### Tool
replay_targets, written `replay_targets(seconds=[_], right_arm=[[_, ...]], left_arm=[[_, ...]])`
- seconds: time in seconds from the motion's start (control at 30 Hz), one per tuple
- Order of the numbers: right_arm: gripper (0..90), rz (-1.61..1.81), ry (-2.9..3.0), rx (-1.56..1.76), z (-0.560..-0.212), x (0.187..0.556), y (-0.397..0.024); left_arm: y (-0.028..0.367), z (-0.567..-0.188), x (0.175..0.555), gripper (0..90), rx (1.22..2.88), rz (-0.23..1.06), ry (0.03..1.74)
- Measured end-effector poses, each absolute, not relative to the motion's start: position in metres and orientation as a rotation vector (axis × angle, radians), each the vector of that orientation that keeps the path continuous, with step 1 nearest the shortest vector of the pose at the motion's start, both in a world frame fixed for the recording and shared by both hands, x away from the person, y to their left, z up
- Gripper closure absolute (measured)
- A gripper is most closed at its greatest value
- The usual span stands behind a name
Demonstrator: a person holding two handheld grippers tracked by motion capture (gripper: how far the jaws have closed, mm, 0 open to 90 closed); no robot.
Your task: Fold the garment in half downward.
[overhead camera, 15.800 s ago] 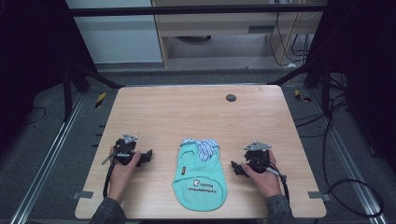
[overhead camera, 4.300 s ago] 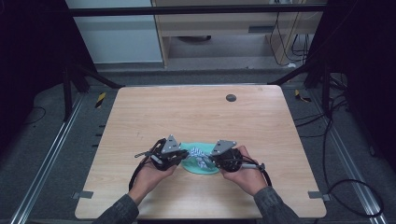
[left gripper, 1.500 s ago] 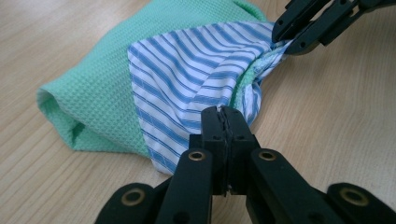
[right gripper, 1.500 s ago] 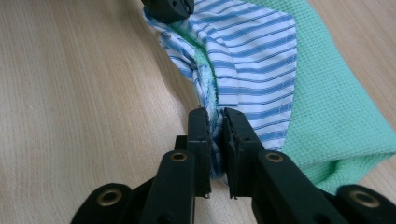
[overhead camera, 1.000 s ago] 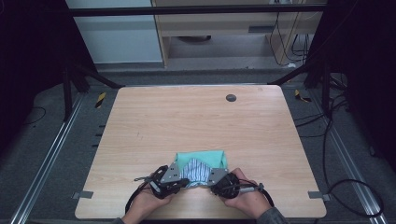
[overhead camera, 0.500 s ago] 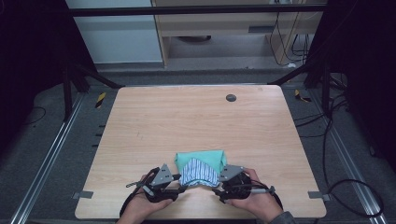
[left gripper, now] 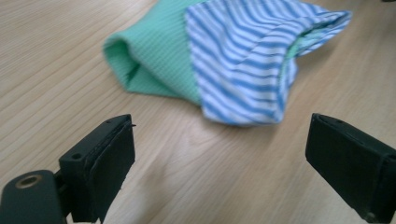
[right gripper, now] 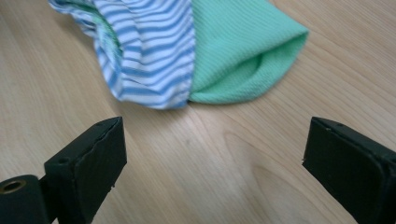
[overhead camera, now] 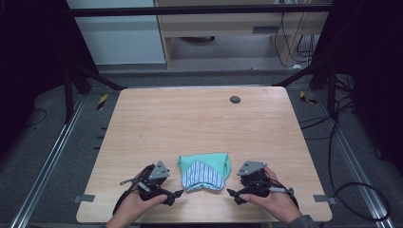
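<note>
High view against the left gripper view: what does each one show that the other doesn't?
High view alone: both hands, the right claw open beside the garment, and the dark disc near the table's far edge. Left gripper view alone: the ribbed knit of the green cloth and the left claw with jaws wide apart, nothing between them. Both: the folded green garment, striped part uppermost, on the wooden table.

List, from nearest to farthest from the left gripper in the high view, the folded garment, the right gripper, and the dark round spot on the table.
1. The folded garment, green with a striped flap, lies just right of the left gripper.
2. The right gripper sits beyond the garment, at the table's near edge.
3. The dark round spot is far up the table, toward its far right.
</note>
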State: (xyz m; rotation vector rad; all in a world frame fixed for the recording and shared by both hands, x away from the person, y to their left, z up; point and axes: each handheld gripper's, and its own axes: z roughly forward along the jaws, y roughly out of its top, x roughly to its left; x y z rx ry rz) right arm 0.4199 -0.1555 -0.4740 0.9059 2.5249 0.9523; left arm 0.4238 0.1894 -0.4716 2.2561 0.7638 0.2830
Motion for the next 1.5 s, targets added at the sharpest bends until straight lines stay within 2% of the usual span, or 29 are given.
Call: replay_targets(seconds=[0.1,0.5,0.73,1.03,1.33,1.5], right_arm=[[7.4,0.944,2.518,0.966,-0.475,0.425,-0.167],[10.7,0.839,2.463,1.106,-0.482,0.452,-0.205],[10.5,0.824,2.428,1.189,-0.484,0.468,-0.22],[10.5,0.843,2.372,1.26,-0.489,0.486,-0.228],[9.2,0.867,2.236,1.348,-0.499,0.514,-0.228],[9.1,0.876,2.168,1.408,-0.504,0.523,-0.225]], left_arm=[[0.203,-0.47,0.43,5.7,2.265,0.289,0.779],[0.255,-0.471,0.46,6.2,2.278,0.4,0.947],[0.275,-0.478,0.477,6.3,2.268,0.406,1.033],[0.284,-0.487,0.489,6.1,2.277,0.409,1.085],[0.288,-0.487,0.509,5.6,2.237,0.528,1.104],[0.285,-0.498,0.52,5.5,2.185,0.536,1.149]])
